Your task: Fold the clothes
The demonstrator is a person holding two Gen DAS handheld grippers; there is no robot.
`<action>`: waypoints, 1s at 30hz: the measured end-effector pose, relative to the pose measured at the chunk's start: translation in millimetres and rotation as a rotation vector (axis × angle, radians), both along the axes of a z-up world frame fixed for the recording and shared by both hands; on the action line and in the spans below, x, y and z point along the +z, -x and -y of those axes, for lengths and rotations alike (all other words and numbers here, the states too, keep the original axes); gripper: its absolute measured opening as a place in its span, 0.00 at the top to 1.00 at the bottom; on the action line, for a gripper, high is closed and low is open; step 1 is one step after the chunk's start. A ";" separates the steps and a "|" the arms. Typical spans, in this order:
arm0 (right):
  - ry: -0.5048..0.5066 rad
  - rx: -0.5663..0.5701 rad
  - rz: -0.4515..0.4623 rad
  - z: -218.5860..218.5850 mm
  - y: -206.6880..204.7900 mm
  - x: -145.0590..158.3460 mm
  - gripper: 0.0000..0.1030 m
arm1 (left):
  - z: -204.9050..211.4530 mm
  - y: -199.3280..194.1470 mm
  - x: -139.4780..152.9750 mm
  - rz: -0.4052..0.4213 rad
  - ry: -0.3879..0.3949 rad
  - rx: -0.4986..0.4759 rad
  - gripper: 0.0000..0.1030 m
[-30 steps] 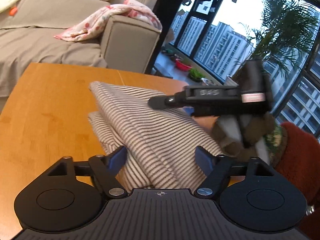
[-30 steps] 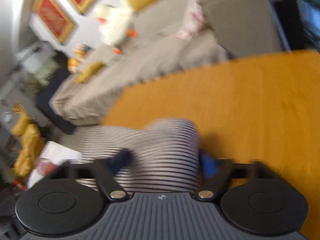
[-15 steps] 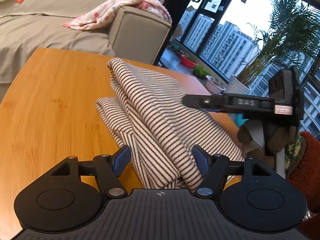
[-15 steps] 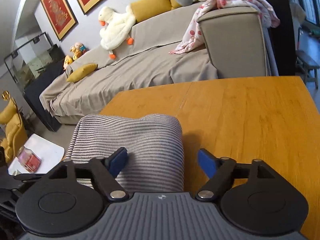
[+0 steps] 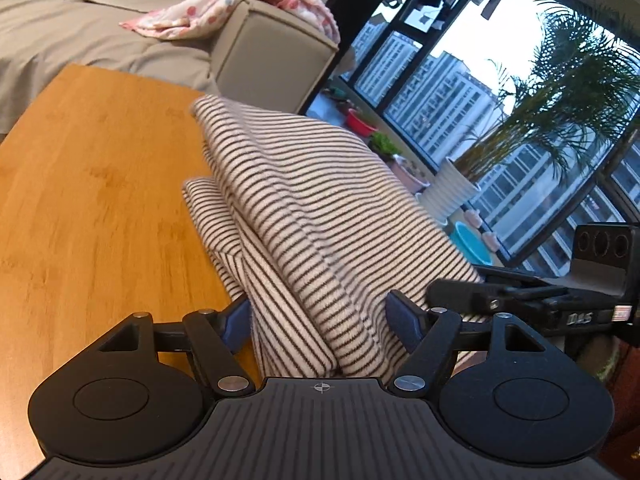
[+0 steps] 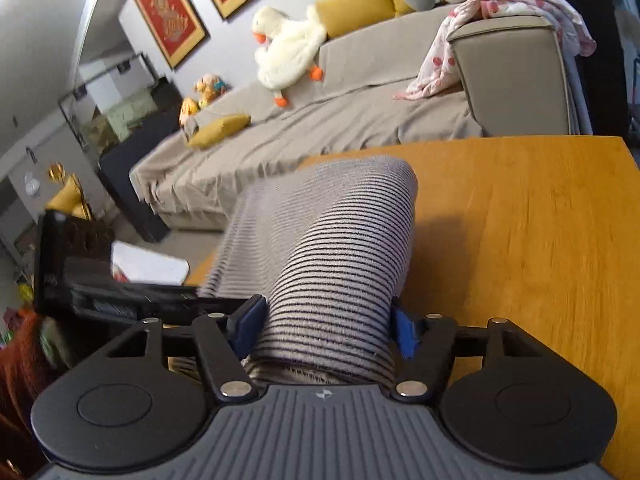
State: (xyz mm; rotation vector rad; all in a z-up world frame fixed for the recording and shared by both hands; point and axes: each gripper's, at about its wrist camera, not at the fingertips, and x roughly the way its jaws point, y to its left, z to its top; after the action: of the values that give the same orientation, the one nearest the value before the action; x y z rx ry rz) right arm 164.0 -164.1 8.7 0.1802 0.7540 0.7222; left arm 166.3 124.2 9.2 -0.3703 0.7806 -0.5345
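Note:
A folded striped garment (image 5: pixel 312 208) lies bunched on the wooden table (image 5: pixel 92 208), its near end rising into my left gripper (image 5: pixel 320 320). The cloth fills the gap between the blue pads, so that gripper is shut on it. In the right wrist view the same striped garment (image 6: pixel 340 248) forms a thick roll running into my right gripper (image 6: pixel 326 324), whose jaws are closing; both pads touch the roll. The right gripper (image 5: pixel 520 300) shows at the garment's right edge in the left view. The left gripper (image 6: pixel 120 292) shows at the left in the right view.
A grey sofa (image 6: pixel 360 120) with a pink spotted blanket (image 5: pixel 224 8), yellow cushions and a plush duck (image 6: pixel 288 52) stands beyond the table. Large windows and a potted palm (image 5: pixel 552 92) are to the right. The table edge (image 6: pixel 624 148) is close to the sofa arm.
The right gripper moved from above the garment to its near right edge. Its right pad stood clear of the roll half a second ago and now touches it. The left gripper kept its hold.

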 end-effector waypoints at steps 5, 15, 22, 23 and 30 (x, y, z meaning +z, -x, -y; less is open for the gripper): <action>0.020 -0.032 -0.035 0.1 -7.6 -13.3 0.17 | 2.5 -3.5 -1.5 -0.041 -0.049 0.054 0.08; 0.073 0.059 0.040 -59.7 -63.9 -12.8 0.22 | -24.5 -41.4 -5.2 -0.017 -0.084 0.098 0.18; 0.061 0.073 0.092 -114.5 -117.8 -16.0 0.22 | -74.3 -87.6 -4.1 -0.002 -0.104 0.163 0.18; 0.059 0.075 0.094 -117.7 -122.1 -16.6 0.21 | -78.3 -92.6 -4.6 -0.001 -0.102 0.167 0.18; 0.017 0.117 0.069 -111.0 -139.6 -9.7 0.15 | -87.7 -105.8 -8.8 0.016 -0.068 0.145 0.16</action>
State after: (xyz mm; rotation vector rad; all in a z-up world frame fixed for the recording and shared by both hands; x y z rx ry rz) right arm 303.6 -53.1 -1.0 0.0961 0.7084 0.8289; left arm 272.1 211.8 0.4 -0.3559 0.7481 -0.3733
